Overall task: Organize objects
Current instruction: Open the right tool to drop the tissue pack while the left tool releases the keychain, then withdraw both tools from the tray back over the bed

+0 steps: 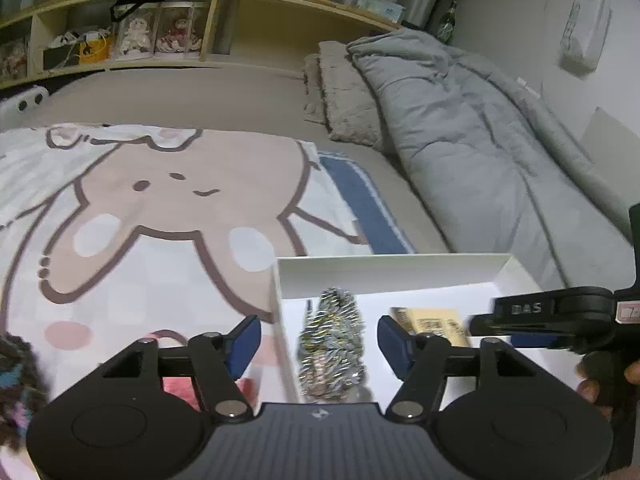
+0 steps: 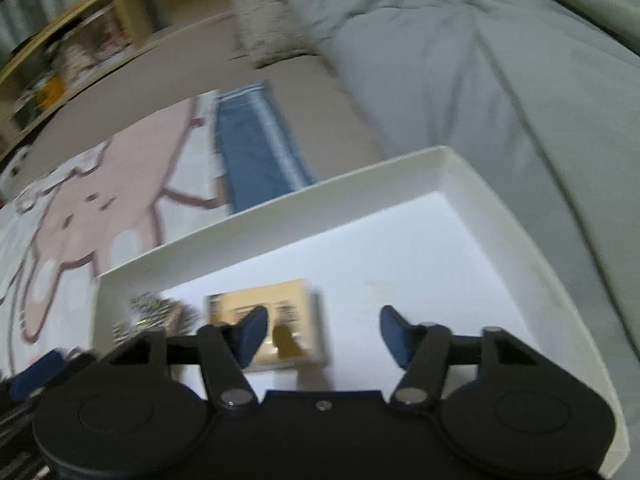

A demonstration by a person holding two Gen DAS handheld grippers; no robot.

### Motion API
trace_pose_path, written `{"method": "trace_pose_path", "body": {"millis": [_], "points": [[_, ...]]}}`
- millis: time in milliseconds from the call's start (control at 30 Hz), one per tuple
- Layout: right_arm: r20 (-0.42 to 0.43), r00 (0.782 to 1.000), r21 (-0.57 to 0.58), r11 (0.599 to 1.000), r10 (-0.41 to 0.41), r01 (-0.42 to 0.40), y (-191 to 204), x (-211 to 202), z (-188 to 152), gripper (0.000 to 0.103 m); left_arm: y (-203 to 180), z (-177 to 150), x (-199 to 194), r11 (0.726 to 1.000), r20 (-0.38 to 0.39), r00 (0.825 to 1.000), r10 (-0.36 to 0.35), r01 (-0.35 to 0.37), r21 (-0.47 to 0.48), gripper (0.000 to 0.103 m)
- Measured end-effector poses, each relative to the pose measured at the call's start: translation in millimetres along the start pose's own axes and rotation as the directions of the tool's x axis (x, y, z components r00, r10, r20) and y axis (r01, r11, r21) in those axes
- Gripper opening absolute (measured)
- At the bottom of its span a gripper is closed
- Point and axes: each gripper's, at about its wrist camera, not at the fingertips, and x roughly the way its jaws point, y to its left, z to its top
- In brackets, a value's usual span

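A shallow white box (image 1: 384, 276) (image 2: 280, 216) lies on the bed. Inside it at the left stands a small silver tinsel tree (image 1: 332, 344) (image 2: 148, 312), and near the middle lies a yellow card box (image 1: 436, 322) (image 2: 280, 320). My left gripper (image 1: 319, 342) is open, its jaws either side of the tree without touching it. My right gripper (image 2: 323, 334) is open and empty above the box floor, just over the yellow card box; it also shows in the left wrist view (image 1: 480, 326) at the right.
A cartoon-print blanket (image 1: 140, 220) covers the bed left of the box. A folded grey duvet (image 1: 480, 140) and a beige pillow (image 1: 340, 92) lie behind. A wooden shelf (image 1: 160, 24) with dolls runs along the back. A dark fuzzy item (image 1: 16, 380) sits at far left.
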Motion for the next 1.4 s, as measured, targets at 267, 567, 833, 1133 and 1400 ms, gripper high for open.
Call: {"method": "trace_pose_path", "body": {"millis": [267, 567, 833, 1133, 1400], "points": [[-0.043, 0.999, -0.049, 0.999, -0.019, 0.017, 6, 21, -10, 0.051, 4, -8, 12, 0.999, -0.089, 0.996, 0.027, -0.025, 0.020, 0.067], [-0.031, 0.998, -0.116, 0.992, 0.050, -0.053, 34, 19, -14, 0.051, 6, -11, 22, 1.000, -0.121, 0.992, 0.022, -0.022, 0.001, 0.067], [0.009, 0.998, -0.086, 0.995, 0.058, -0.056, 22, -4, -10, 0.055, 10, -4, 9, 1.000, -0.113, 0.993, 0.018, -0.020, -0.019, 0.067], [0.120, 0.987, -0.083, 0.992, 0.106, -0.096, 19, -64, -13, 0.074, 10, 5, -29, 0.999, -0.079, 0.996, 0.036, -0.037, -0.014, 0.068], [0.174, 0.981, -0.150, 0.987, 0.083, -0.056, 18, -108, -31, 0.080, 10, 7, -63, 0.999, -0.066, 0.997, 0.045, -0.045, -0.004, 0.073]]}}
